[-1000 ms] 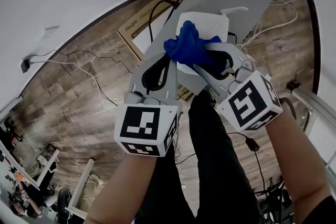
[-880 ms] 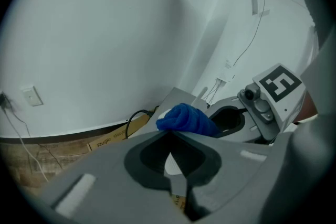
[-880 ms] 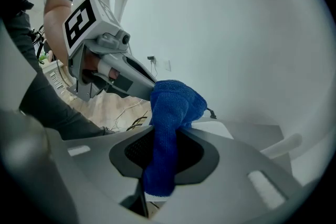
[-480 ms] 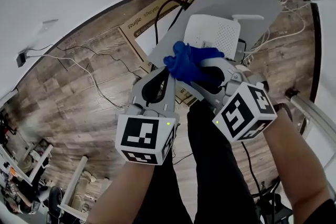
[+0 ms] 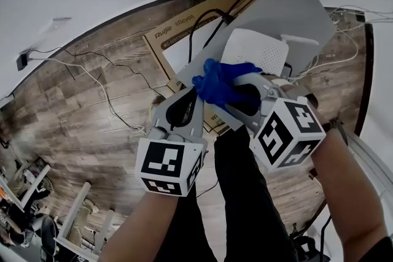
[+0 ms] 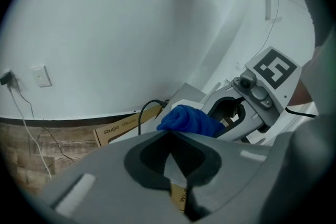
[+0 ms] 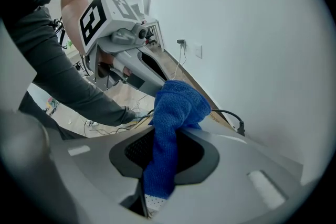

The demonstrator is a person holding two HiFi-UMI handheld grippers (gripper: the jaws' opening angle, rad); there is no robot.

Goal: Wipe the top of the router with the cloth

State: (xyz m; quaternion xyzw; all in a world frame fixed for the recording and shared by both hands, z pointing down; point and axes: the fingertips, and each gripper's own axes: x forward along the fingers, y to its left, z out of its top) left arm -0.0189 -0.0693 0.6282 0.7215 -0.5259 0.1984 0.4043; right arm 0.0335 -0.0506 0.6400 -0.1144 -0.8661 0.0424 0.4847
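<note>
Right tongs (image 5: 232, 88) clamped shut on the blue cloth (image 5: 216, 80), with the wad bunched out past the tips. Left tongs (image 6: 170, 132) closed and empty, parked just beside the cloth on its left.

Router (image 5: 261, 49) lies on the grey board (image 5: 295, 3), ahead of the right tongs and slightly to the right. Cloth overlaps its near-left corner; can't confirm contact from here. Most of the white top runs away from me towards the antenna side.

My call: the right tongs are nearer, so push forward-right along the top, with the left tongs kept clear.
</note>
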